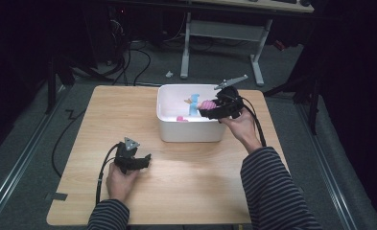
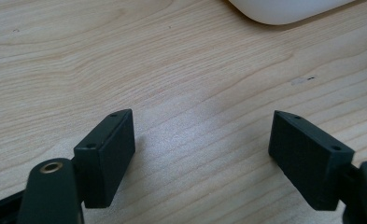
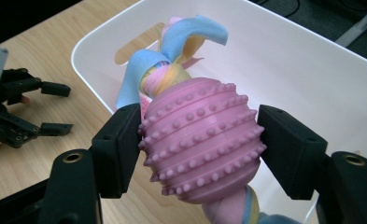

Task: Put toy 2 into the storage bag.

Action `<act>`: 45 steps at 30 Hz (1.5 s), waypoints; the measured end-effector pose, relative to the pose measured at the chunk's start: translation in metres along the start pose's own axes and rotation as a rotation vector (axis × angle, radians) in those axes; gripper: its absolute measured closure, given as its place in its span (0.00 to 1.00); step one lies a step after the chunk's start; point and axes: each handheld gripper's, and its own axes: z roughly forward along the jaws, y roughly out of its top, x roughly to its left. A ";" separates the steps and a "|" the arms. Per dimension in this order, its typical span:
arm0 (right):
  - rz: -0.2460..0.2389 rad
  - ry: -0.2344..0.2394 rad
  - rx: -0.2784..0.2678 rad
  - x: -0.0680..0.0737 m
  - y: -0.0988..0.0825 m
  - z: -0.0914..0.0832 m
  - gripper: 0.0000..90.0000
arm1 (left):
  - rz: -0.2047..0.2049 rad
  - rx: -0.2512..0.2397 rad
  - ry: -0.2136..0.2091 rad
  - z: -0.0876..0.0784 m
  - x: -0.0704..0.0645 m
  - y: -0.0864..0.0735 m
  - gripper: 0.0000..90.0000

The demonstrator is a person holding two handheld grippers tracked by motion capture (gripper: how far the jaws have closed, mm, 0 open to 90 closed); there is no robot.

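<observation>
The right claw [image 3: 199,144] pinches a pink studded ball [image 3: 201,140] — both black pads press against its sides, one on each flank. The ball is threaded on a braided fleece rope in pale blue, yellow and pink [image 3: 172,56], whose loose strips stick up behind the ball while another stretch of braid trails down below it. From the high view the right claw [image 1: 206,109] hangs over the right part of a white plastic bin [image 1: 188,130], with the toy held above the bin's inside and the blue strip [image 1: 194,103] dangling toward the bin's floor. Whether the rope's lower end touches the bottom I can't quite make out from here. A small pink thing [image 1: 182,119] lies on the bin's floor near the front wall.

The bin stands on a light wooden counter [image 1: 128,115], toward its far right. The person's right hand [image 1: 240,125] grips the tool from the bin's right side, a striped sleeve [image 1: 267,187] running back to the near edge.

The left claw [image 1: 147,159] rests low on the counter — well apart from the bin, toward the near left. Its jaws are spread wide with nothing but bare wood grain [image 2: 200,135] between them, and the bin's rounded corner [image 2: 284,11] shows beyond. The left hand [image 1: 121,179] holds it from behind.
</observation>
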 end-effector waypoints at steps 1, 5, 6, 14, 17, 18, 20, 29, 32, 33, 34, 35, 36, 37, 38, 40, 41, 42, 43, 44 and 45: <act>-0.001 -0.005 0.007 0.000 0.000 0.003 0.37 | 0.000 0.000 0.000 0.000 0.000 0.000 0.25; -0.004 -0.007 0.017 -0.001 0.000 0.009 0.37 | 0.000 0.000 0.001 0.000 0.000 0.000 0.25; -0.004 -0.005 0.017 -0.002 0.000 0.011 0.37 | 0.000 0.000 0.001 0.000 0.000 0.000 0.25; -0.006 0.009 0.039 -0.004 -0.001 0.023 0.37 | -0.001 0.000 0.001 0.000 0.000 0.000 0.25; 0.002 0.009 0.044 -0.005 -0.002 0.026 0.37 | -0.002 0.000 0.001 0.000 0.000 0.000 0.26; 0.002 0.010 0.046 -0.006 -0.002 0.027 0.37 | -0.002 0.000 0.001 0.000 0.000 0.000 0.26; 0.002 0.012 0.050 -0.006 -0.002 0.029 0.36 | -0.002 -0.001 0.001 0.000 0.000 0.000 0.26; -0.008 0.031 0.065 -0.003 -0.002 0.031 0.36 | -0.003 -0.001 0.001 0.000 0.000 0.000 0.26; 0.012 0.044 0.066 -0.004 -0.003 0.032 0.35 | -0.003 -0.001 0.001 0.000 0.000 0.000 0.26; 0.006 0.047 0.062 -0.005 -0.003 0.032 0.35 | -0.003 -0.001 0.001 0.000 0.000 0.000 0.26; 0.006 0.051 0.060 -0.006 -0.003 0.031 0.35 | -0.003 -0.001 0.001 0.000 0.000 0.000 0.26; 0.010 0.056 0.059 -0.006 -0.003 0.031 0.35 | -0.003 -0.001 0.001 0.000 0.000 0.000 0.26; 0.017 0.066 0.059 -0.006 -0.002 0.030 0.35 | -0.003 -0.001 0.001 0.000 0.000 0.000 0.26; 0.015 0.070 0.058 -0.006 -0.002 0.030 0.35 | -0.003 -0.001 0.001 0.000 0.000 0.000 0.26; 0.014 0.070 0.058 -0.005 -0.002 0.029 0.35 | -0.003 -0.001 0.001 0.000 0.000 0.000 0.26; 0.006 0.069 0.055 -0.004 -0.002 0.027 0.35 | -0.004 -0.002 0.003 0.000 0.000 0.000 0.26; 0.003 0.066 0.052 -0.004 -0.002 0.026 0.35 | -0.005 0.000 0.001 0.000 0.000 0.000 0.26; -0.003 0.065 0.048 -0.004 -0.002 0.025 0.35 | -0.004 0.000 0.001 0.000 0.000 0.000 0.26; -0.002 0.061 0.041 -0.004 -0.003 0.023 0.35 | -0.004 0.000 0.001 0.000 0.000 0.000 0.26; -0.003 0.058 0.036 -0.004 -0.003 0.021 0.35 | -0.005 0.000 0.001 0.000 0.000 0.000 0.26; 0.000 0.054 0.026 -0.004 -0.004 0.018 0.35 | -0.005 0.000 0.001 0.000 0.000 0.000 0.26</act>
